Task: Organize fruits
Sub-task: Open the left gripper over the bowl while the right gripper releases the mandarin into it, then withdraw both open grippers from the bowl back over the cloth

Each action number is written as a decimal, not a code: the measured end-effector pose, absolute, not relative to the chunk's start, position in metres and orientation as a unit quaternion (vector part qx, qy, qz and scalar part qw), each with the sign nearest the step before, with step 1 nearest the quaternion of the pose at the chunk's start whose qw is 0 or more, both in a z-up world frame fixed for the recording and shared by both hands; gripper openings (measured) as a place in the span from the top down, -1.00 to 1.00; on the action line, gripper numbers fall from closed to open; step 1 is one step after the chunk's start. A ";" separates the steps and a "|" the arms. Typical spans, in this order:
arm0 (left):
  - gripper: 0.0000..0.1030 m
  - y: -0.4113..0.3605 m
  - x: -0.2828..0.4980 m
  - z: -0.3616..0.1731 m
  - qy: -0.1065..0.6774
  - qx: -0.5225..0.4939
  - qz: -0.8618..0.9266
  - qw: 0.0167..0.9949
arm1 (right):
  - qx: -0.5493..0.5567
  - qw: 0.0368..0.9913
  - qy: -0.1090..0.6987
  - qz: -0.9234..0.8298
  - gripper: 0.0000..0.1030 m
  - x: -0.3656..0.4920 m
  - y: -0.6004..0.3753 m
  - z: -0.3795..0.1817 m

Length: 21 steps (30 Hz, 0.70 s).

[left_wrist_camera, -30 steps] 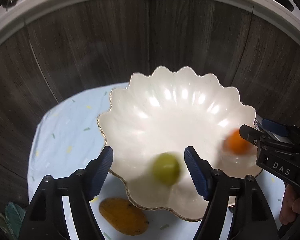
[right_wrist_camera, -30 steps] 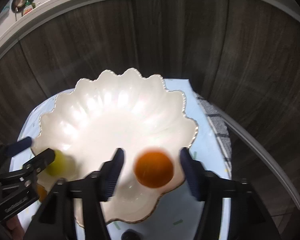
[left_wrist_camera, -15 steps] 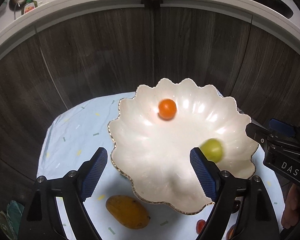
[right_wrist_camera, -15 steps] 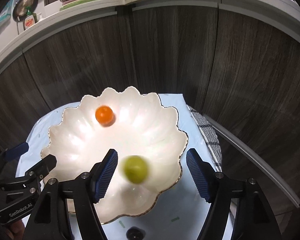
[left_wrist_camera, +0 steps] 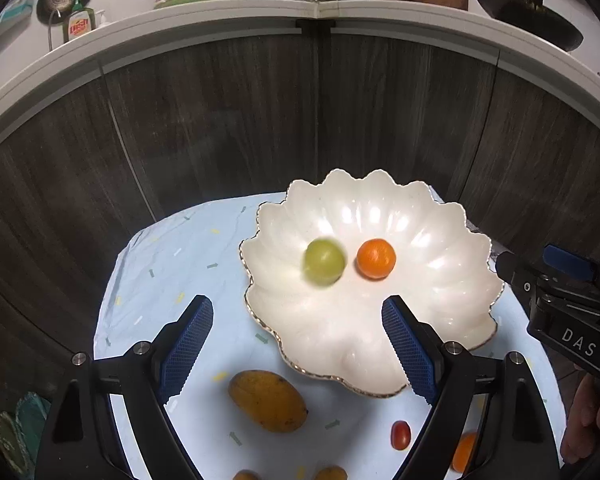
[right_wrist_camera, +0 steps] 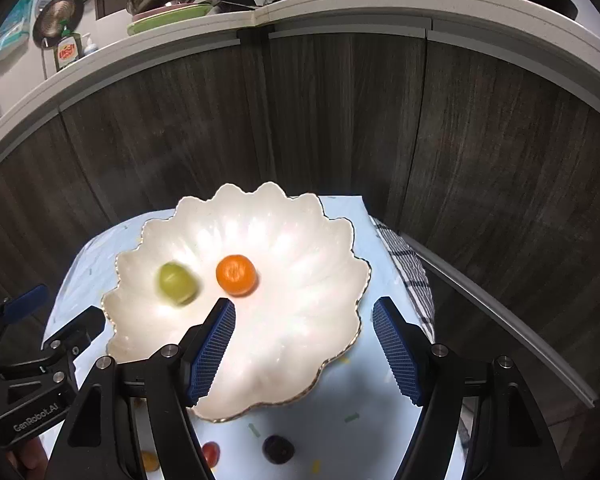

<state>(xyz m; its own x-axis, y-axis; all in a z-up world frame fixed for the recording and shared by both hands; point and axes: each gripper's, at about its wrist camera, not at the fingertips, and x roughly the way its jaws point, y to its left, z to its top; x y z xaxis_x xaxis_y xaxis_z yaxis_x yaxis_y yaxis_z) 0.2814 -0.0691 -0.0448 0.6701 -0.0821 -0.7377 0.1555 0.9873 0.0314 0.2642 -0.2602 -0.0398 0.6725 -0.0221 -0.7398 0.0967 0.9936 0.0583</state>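
A white scalloped bowl point(left_wrist_camera: 440, 312) point(right_wrist_camera: 320, 320) stands on a light blue cloth point(left_wrist_camera: 172, 264). Inside it lie a blurred green fruit point(left_wrist_camera: 324, 261) point(right_wrist_camera: 177, 283) and an orange point(left_wrist_camera: 376, 258) point(right_wrist_camera: 236, 274), close together. My left gripper point(left_wrist_camera: 296, 350) is open and empty above the bowl's near left rim. My right gripper point(right_wrist_camera: 303, 350) is open and empty above the bowl's near side. On the cloth lie a mango point(left_wrist_camera: 267, 400), a red cherry tomato point(left_wrist_camera: 401, 435) point(right_wrist_camera: 211, 453), an orange fruit point(left_wrist_camera: 464, 452) and a dark fruit point(right_wrist_camera: 278, 449).
Dark wood cabinet doors point(left_wrist_camera: 300, 120) rise behind the small table under a white counter point(left_wrist_camera: 316, 12) with dishes. A checked towel point(right_wrist_camera: 412, 268) hangs at the table's right edge. More small fruit point(left_wrist_camera: 330, 473) lie at the near edge. A green leaf item point(left_wrist_camera: 20, 432) sits low left.
Both grippers have pulled back and up from the bowl, open. The green fruit and the orange were let go and rolled around in the bowl; they now lie side by side.
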 end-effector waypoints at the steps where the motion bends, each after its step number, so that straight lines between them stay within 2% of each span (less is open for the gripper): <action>1: -0.68 -0.068 0.279 -0.044 0.400 0.044 -0.066 0.913 | 0.046 0.914 0.402 -0.033 -0.40 0.262 -0.259 -0.039; 6: -0.71 -0.064 0.267 -0.037 0.391 0.038 -0.065 0.917 | 0.048 0.916 0.397 -0.029 -0.40 0.252 -0.255 -0.033; 9: -0.87 -0.061 0.258 -0.032 0.382 0.036 -0.061 0.921 | 0.049 0.918 0.393 -0.026 -0.40 0.246 -0.252 -0.030; 21: -0.93 -0.056 0.232 -0.027 0.375 0.032 -0.055 0.925 | 0.050 0.919 0.390 -0.016 -0.40 0.221 -0.244 -0.025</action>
